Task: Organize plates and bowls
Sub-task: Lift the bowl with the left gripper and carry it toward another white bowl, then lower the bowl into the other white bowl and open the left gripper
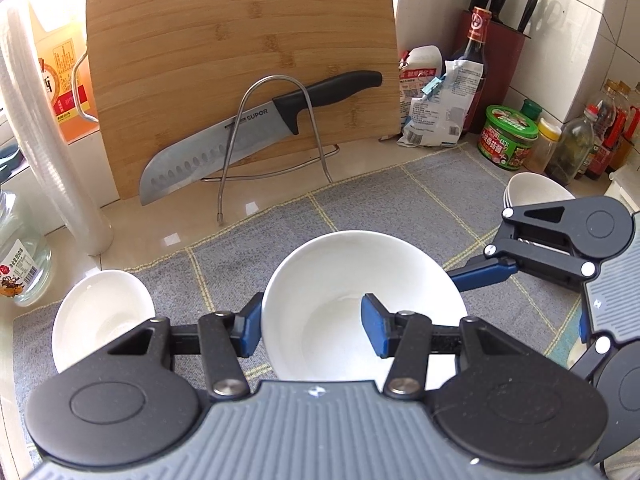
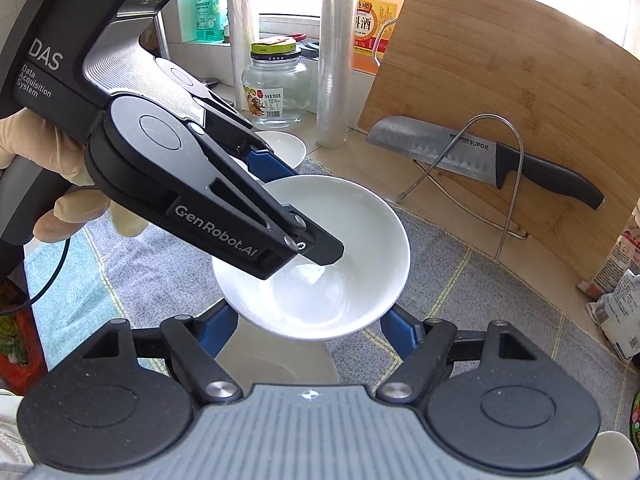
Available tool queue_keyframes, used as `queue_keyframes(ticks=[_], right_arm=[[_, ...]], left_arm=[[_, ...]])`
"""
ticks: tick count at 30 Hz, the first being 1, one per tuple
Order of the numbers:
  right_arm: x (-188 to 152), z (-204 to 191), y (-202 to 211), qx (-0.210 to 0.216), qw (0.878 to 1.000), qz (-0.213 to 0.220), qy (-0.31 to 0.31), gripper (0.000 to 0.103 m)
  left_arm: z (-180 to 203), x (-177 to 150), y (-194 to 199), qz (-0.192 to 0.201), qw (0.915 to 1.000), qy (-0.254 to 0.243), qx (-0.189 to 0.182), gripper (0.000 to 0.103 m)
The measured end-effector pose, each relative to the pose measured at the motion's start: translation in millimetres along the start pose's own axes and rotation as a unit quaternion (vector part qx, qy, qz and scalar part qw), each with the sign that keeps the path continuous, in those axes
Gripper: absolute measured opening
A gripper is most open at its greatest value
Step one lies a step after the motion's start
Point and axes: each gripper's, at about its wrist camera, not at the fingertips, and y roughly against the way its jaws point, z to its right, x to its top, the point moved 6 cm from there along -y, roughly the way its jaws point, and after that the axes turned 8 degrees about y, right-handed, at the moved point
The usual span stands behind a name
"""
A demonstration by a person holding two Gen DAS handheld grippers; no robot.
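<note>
A white bowl (image 1: pixel 320 280) hangs a little above the grey checked mat (image 1: pixel 380 200). My left gripper (image 1: pixel 311 330) is shut on its near wall, one blue pad (image 1: pixel 250 330) outside the rim and the other inside. In the right wrist view that bowl (image 2: pixel 352 232) sits between the fingers of my right gripper (image 2: pixel 308 320), whose blue pads (image 2: pixel 218 330) press its lower wall from both sides. A second white bowl (image 1: pixel 100 312) rests on the mat at the left. A stack of white bowls (image 1: pixel 532 192) stands at the right. A pale dish (image 2: pixel 280 364) lies in shadow under the held bowl.
A bamboo cutting board (image 1: pixel 240 40) leans at the back with a large knife (image 1: pixel 224 148) on a wire rack. Bottles, a green-lidded jar (image 1: pixel 506 138), packets and a knife block crowd the back right. A glass jar (image 2: pixel 276 88) stands at the left. A gloved hand (image 2: pixel 24 140) holds the left gripper.
</note>
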Motion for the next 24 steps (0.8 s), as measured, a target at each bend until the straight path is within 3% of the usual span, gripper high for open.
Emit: queue_keyframes(ticks=[24], right_arm=[[-25, -18, 27, 0.007, 1.000, -0.010, -0.002, 0.082]], left_arm=[[29, -23, 17, -0.008, 0.9999, -0.002, -0.013, 0.050]])
